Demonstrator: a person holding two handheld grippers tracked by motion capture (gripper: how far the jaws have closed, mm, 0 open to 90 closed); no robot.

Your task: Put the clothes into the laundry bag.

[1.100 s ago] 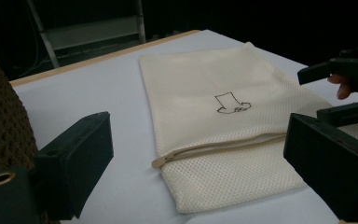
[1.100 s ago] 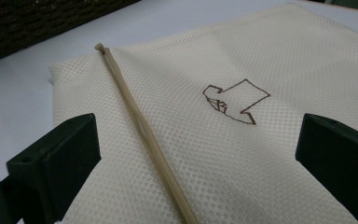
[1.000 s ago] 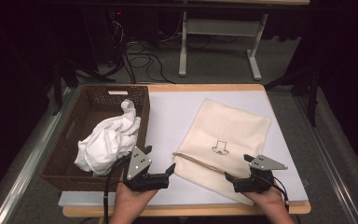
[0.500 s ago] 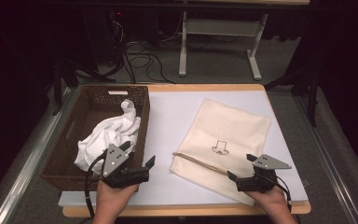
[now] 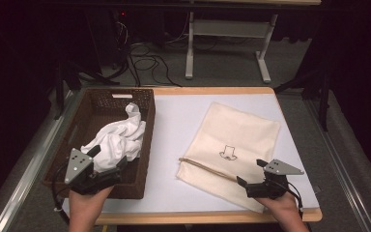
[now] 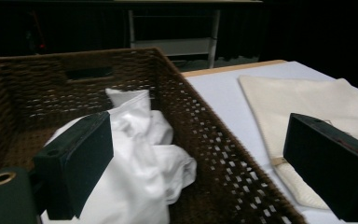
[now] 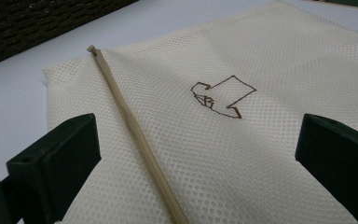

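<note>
A cream mesh bag [image 5: 232,145] lies flat on the white table top [image 5: 174,125], with a small brown emblem [image 7: 221,95] and a tan zipper strip [image 7: 126,116] along its near opening. A crumpled white cloth [image 5: 118,137] sits in the brown wicker basket [image 5: 92,111] at the left. My left gripper [image 5: 109,157] hovers open over the basket's near end, its jaws straddling the cloth [image 6: 140,154] and the basket's right wall [image 6: 205,121]. My right gripper [image 5: 250,172] is open just above the bag's near edge, jaws wide on either side of the zipper and emblem.
The basket's right wall stands between the cloth and the bag [image 6: 307,98]. Bare white table lies between basket and bag. The table's wooden front edge [image 5: 198,217] runs just below both hands. Cables and a desk frame [image 5: 222,43] are on the floor beyond.
My left gripper has moved left, from the table beside the bag's near corner to above the basket's near end. The right gripper has stayed almost still, open.
</note>
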